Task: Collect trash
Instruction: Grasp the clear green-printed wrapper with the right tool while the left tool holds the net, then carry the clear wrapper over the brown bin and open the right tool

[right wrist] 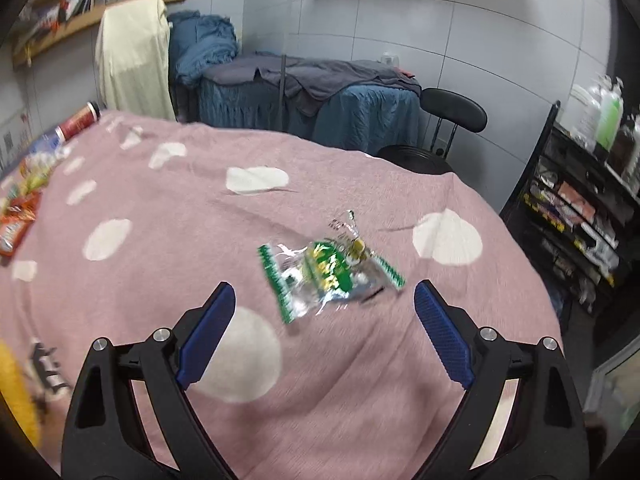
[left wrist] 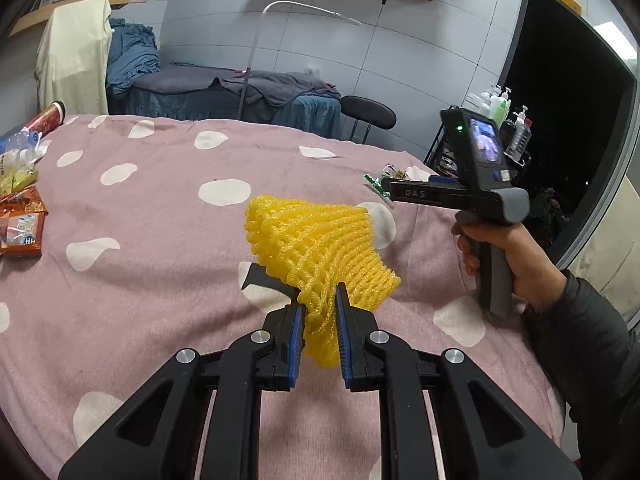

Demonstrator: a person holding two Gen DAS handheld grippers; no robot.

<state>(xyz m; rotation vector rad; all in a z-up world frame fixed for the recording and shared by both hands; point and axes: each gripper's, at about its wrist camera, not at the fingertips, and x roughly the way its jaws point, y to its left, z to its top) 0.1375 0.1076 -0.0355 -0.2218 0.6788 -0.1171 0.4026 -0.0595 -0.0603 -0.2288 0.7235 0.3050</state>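
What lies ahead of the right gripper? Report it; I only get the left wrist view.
Observer: A crumpled green and clear wrapper lies on the pink spotted blanket, just ahead of the right gripper.
Operator: Give me its jaws.
Observer: Wide open, the blue pads either side and short of the wrapper, not touching it.
Operator: Tell me what stands to its right.
Observer: A black wire rack with packets on its shelves and bottles on top.
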